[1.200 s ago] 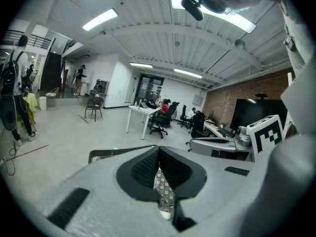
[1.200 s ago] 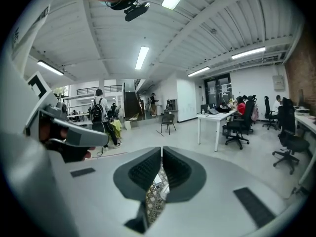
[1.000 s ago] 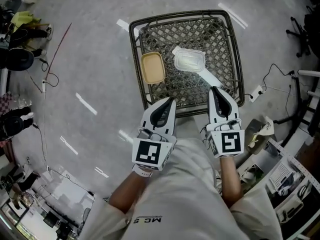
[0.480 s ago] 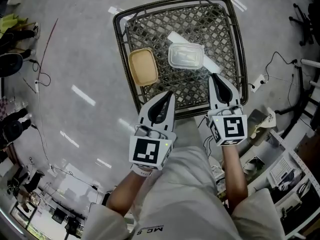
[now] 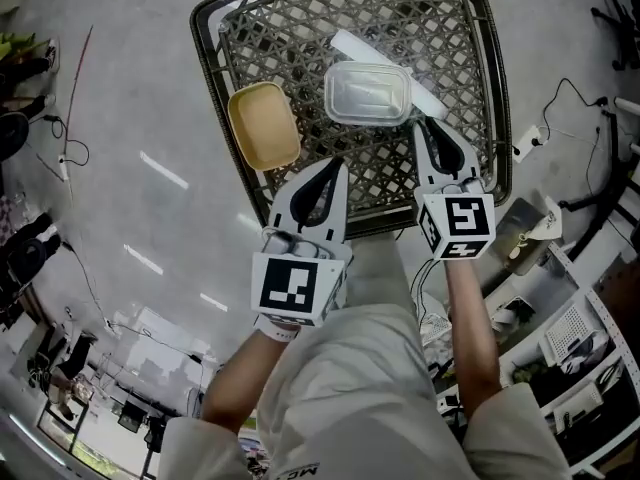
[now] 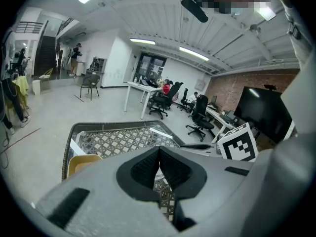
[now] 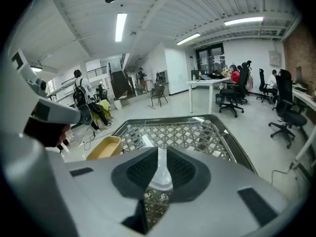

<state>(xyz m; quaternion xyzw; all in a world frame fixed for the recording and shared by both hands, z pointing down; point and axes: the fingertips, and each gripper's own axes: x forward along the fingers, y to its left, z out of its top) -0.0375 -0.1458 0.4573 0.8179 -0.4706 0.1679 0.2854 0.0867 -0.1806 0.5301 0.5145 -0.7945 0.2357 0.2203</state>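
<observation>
Right gripper (image 5: pixel 425 128) jaws barely parted, empty; clear plastic container (image 5: pixel 367 93) at 10 o'clock, narrow gap may shove it. Left gripper (image 5: pixel 335 168) jaws pinched together, empty.

An open-plan office in a loft-like hall: white desks (image 6: pixel 139 87), swivel chairs (image 6: pixel 199 118), a large monitor (image 6: pixel 261 116), brick wall (image 6: pixel 222 90), ceiling strip lights (image 7: pixel 120 26), polished concrete floor (image 5: pixel 130 118).

Woven lattice tabletop (image 5: pixel 290 38), dark, matt; tray (image 5: pixel 263 125), tan, matt; container (image 5: pixel 367 93), clear glossy plastic; floor (image 5: pixel 130 118), smooth, shiny.
</observation>
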